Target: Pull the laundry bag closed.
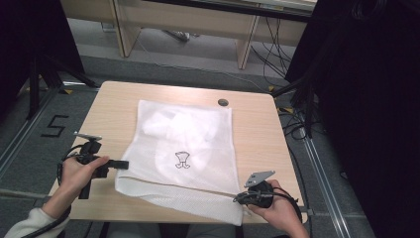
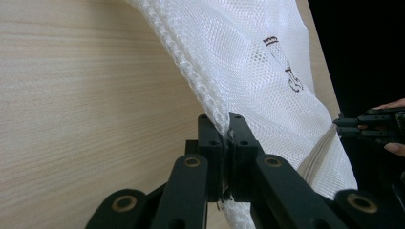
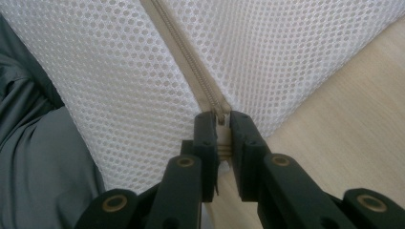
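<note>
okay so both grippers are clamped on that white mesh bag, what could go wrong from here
The right gripper pinches what looks like the small zipper pull; it may slip out once pulled along the zipper.

The left gripper holds just the seam edge of the mesh bag, so the fabric could pull free or bunch.

The bag's near edge overhangs the table; a tug might drag it off.

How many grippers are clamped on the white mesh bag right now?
2. The left gripper pinches the mesh bag at its left edge; the right gripper is shut on the zipper end at the bag's near right corner, by the table front.
</note>
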Demonstrator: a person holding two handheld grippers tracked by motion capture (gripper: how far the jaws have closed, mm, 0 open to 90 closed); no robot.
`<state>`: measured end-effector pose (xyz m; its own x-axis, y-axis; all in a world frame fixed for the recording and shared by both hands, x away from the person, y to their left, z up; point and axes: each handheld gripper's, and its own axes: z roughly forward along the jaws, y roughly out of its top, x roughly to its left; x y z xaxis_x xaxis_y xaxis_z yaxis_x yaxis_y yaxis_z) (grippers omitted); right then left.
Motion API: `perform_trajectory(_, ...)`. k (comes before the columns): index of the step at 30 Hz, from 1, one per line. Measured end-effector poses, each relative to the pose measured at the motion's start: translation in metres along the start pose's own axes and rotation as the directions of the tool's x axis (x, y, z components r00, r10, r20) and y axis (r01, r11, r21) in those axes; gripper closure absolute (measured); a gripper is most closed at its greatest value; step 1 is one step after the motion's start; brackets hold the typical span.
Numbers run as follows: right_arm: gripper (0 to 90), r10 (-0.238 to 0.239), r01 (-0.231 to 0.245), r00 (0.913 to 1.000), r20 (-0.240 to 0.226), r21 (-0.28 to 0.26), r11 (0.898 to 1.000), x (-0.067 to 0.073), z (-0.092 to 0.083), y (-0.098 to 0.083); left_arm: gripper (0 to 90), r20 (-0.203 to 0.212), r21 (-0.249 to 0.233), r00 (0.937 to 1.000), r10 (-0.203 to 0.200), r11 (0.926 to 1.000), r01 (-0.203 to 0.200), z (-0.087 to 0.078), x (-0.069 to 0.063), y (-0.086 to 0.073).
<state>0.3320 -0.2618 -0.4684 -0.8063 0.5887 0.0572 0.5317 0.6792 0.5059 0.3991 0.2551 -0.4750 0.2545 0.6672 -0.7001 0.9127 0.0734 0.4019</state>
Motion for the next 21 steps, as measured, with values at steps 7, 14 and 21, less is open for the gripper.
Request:
perform_trajectory(7, 82.5, -0.007, 0.007, 1.0, -0.004, -0.007, 1.0, -0.0011, 0.002, 0.0001, 85.7, -0.017, 0.004, 0.9988, 0.046, 0.9989, -0.046, 0.0024, 0.0016, -0.0006)
perform_trajectory(14, 77.5, 0.025, -0.025, 0.9996, -0.014, -0.047, 0.999, -0.0014, 0.003, -0.0011, 83.2, -0.069, 0.037, 0.9947, 0.077, 0.9965, -0.074, 0.005, 0.0013, -0.0031)
perform_trajectory(21, 67.0, 0.061, -0.057, 0.9979, 0.021, -0.162, 0.985, -0.0052, -0.0024, 0.0, 71.8, -0.152, 0.031, 0.9824, 0.109, 0.9939, -0.106, 0.0076, 0.0009, -0.0071)
